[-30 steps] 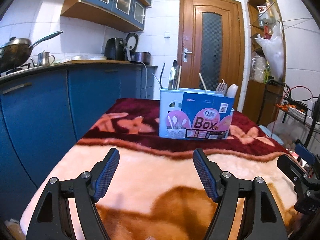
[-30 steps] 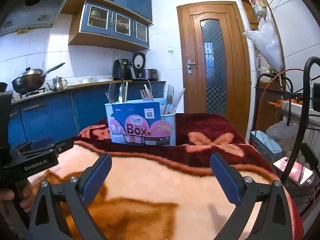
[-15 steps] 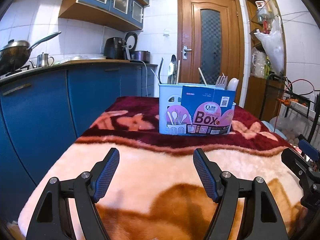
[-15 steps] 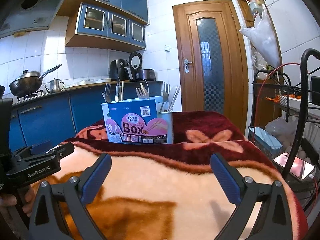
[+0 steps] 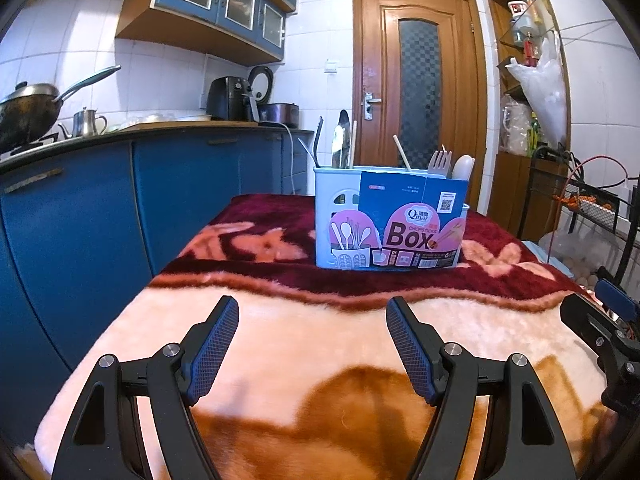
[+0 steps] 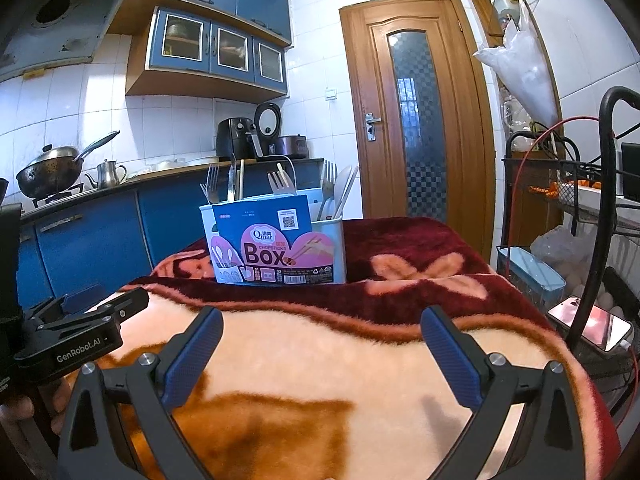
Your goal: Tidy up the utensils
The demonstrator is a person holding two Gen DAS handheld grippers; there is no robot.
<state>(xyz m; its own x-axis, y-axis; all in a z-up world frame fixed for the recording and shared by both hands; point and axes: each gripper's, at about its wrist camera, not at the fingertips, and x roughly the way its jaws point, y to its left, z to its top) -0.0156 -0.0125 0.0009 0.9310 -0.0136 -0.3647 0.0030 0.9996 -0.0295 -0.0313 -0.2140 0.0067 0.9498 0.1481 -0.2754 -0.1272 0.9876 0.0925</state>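
Observation:
A pale blue utensil holder [image 5: 340, 216] with a blue and pink "Box" card label stands upright on the far, dark red part of the blanket-covered table [image 5: 320, 340]. It also shows in the right wrist view [image 6: 276, 240]. Forks [image 6: 328, 184], spoons [image 5: 463, 166], chopsticks and a dark utensil stick up out of it. My left gripper [image 5: 312, 312] is open and empty, low over the near cream part of the blanket. My right gripper [image 6: 322, 322] is open and empty, beside it on the right. Both are well short of the holder.
Blue kitchen cabinets [image 5: 100, 208] with a wok [image 5: 28, 112], kettle and appliances run along the left. A wooden door [image 5: 416, 92] is behind the table. A wire rack [image 6: 600, 208], a phone [image 6: 592, 326] and a blue tub [image 6: 528, 276] stand at the right.
Both grippers have risen and tilted slightly, so the holder sits a little lower and nearer in both views. Both stay open and empty.

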